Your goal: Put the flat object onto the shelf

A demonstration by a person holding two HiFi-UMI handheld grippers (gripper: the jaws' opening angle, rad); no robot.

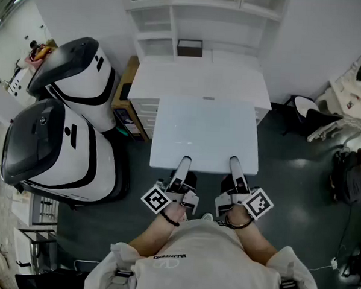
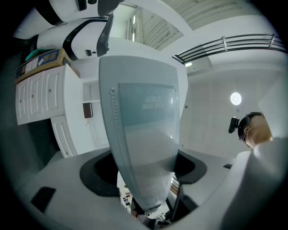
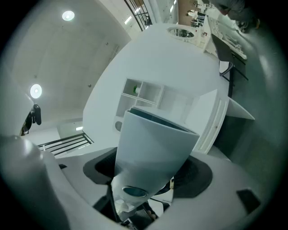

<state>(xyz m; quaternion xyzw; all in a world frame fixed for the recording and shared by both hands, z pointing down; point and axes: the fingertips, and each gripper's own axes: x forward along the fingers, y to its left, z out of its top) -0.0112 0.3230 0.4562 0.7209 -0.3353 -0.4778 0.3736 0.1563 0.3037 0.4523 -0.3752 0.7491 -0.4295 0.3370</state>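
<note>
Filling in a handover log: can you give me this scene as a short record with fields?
held item: board, flat, pale
left claw: shut on the board's near edge
right claw: shut on the same edge
shelf: ahead, board not yet on it
on shelf: dark box

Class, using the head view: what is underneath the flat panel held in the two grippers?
Dark floor shows around the flat panel, and the panel's far edge overlaps the front of the white shelf unit. Whatever lies directly beneath the panel is covered.
</note>
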